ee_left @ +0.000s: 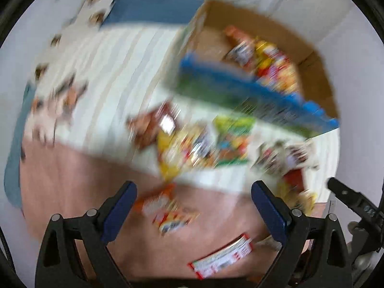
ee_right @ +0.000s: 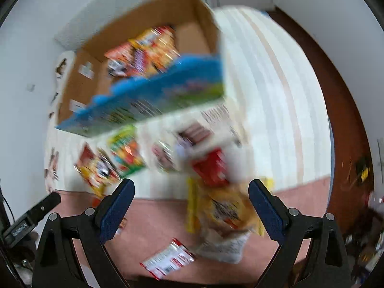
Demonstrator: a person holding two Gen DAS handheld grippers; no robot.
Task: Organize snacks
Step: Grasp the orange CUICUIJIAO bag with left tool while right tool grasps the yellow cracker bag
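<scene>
Striped bedding (ee_right: 264,84) mid-frame, snack packets (ee_right: 124,153) scattered below box (ee_right: 144,55); light, crinkly, grip edges. Left tool (ee_left: 193,206), right tool (ee_right: 190,204) released, empty.

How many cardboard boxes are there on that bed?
1. The open brown cardboard box with a blue printed front sits at the far side of the striped white sheet, with snack packets inside. The pictures are blurred, so another could be out of view.
</scene>
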